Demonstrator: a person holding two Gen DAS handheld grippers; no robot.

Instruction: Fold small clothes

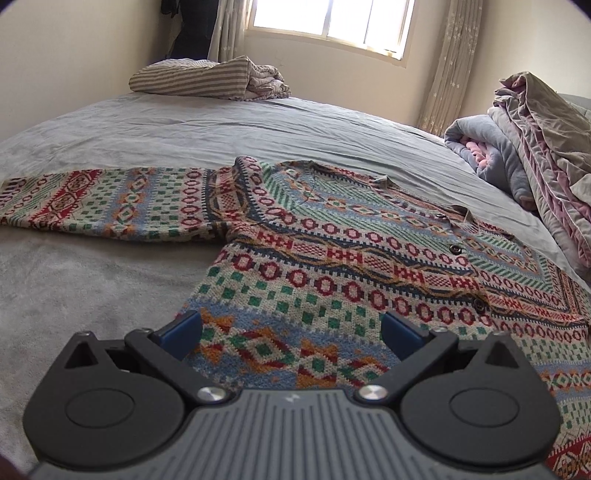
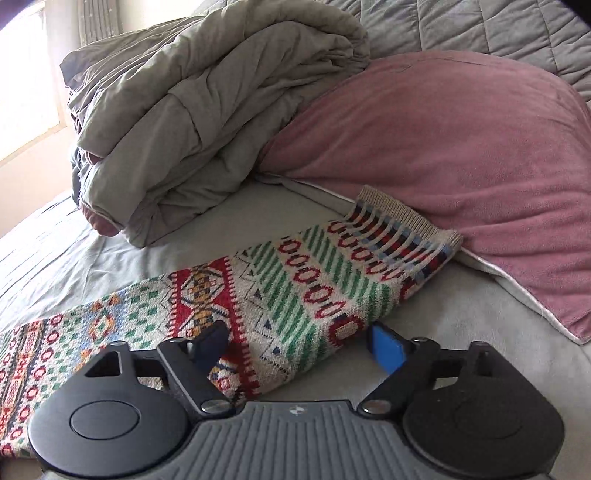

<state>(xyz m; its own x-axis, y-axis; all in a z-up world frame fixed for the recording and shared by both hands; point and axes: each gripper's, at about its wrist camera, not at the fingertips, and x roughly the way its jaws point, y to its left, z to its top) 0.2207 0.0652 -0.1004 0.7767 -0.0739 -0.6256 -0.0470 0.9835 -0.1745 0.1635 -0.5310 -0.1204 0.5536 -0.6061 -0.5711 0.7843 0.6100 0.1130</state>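
One multicoloured patterned knit cardigan [image 1: 332, 258], buttoned with dark round buttons, lies spread flat and front-up on the grey bedsheet [image 1: 184, 125]. One sleeve [image 1: 110, 199] extends straight out to the left in the left wrist view; the other sleeve [image 2: 280, 295] runs diagonally in the right wrist view, its ribbed beige cuff [image 2: 410, 218] touching the edge of a dusty-pink plush pillow [image 2: 461, 147].

Left gripper [image 1: 291, 328]: black arms with blue finger pads, jaws spread wide apart, holding nothing, poised over the cardigan's lower hem area.

Right gripper [image 2: 295, 345]: same build, jaws apart, nothing gripped; left pad over the sleeve, right pad [image 2: 386, 350] over bare sheet just beside the sleeve edge.

Also on the bed: one bundled grey quilted comforter [image 2: 207, 110] beside the pink pillow; one striped beige-and-grey folded blanket [image 1: 207, 79] at the far side; one heap of grey, pink and mauve bedding [image 1: 524, 155] at the right.

Background: bright window [image 1: 332, 22] with pale patterned curtains [image 1: 450, 66].
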